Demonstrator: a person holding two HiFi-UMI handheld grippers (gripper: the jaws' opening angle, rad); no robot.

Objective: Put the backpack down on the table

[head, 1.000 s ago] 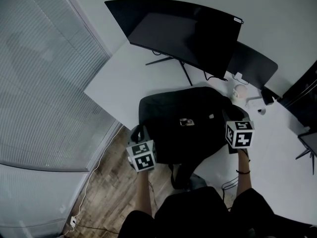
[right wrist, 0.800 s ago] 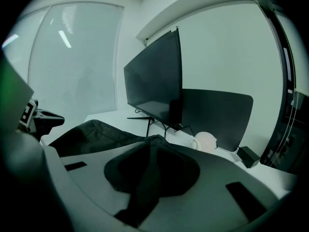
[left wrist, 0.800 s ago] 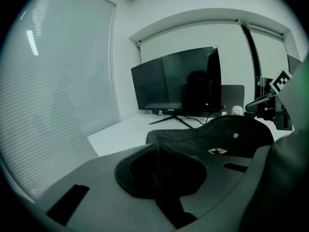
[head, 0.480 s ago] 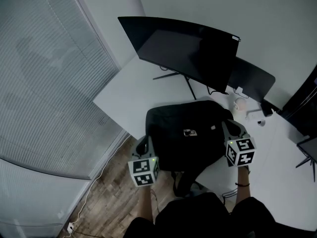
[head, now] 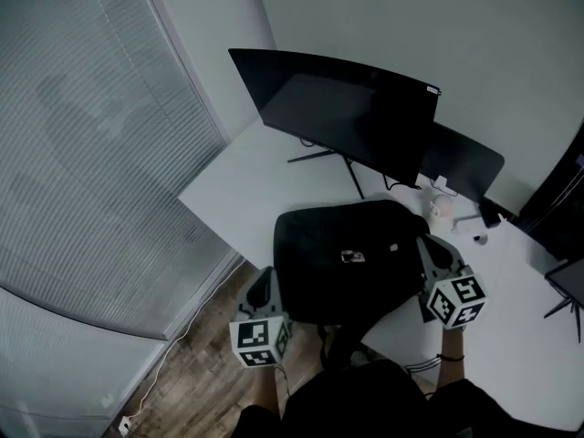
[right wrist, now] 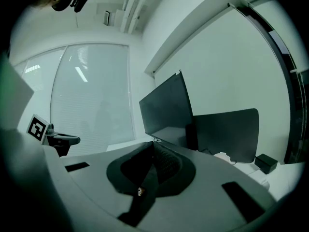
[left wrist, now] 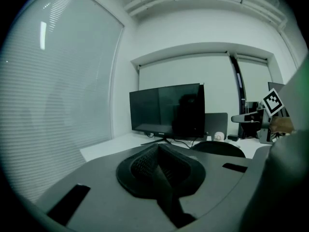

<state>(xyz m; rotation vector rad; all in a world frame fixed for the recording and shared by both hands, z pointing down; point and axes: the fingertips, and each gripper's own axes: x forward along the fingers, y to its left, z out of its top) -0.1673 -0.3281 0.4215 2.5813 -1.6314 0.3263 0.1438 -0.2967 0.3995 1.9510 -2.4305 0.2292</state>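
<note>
the left gripper (head: 264, 279) is hanging clenched and empty off the table's near edge, while the right gripper (head: 429, 247), jaws just done closing on nothing, is hovering beside the backpack (head: 342, 267). the backpack is lying flat on the table (head: 246, 176), likely soft, floppy and fairly weighty; its dangling strap (head: 332, 334) is probably offering the surest hold. its small patch (head: 352, 256) is proving too tiny to read. beyond, the monitor (head: 338, 108) is showing no legible branding.

- i can't read the small patch (head: 352, 256) on the backpack (head: 315, 245); it's too small.
- the white object (head: 441, 210) beside the rear monitor (head: 467, 161) is too small to identify.
- the picture's right edge cuts off a dark stand (head: 568, 281).
</note>
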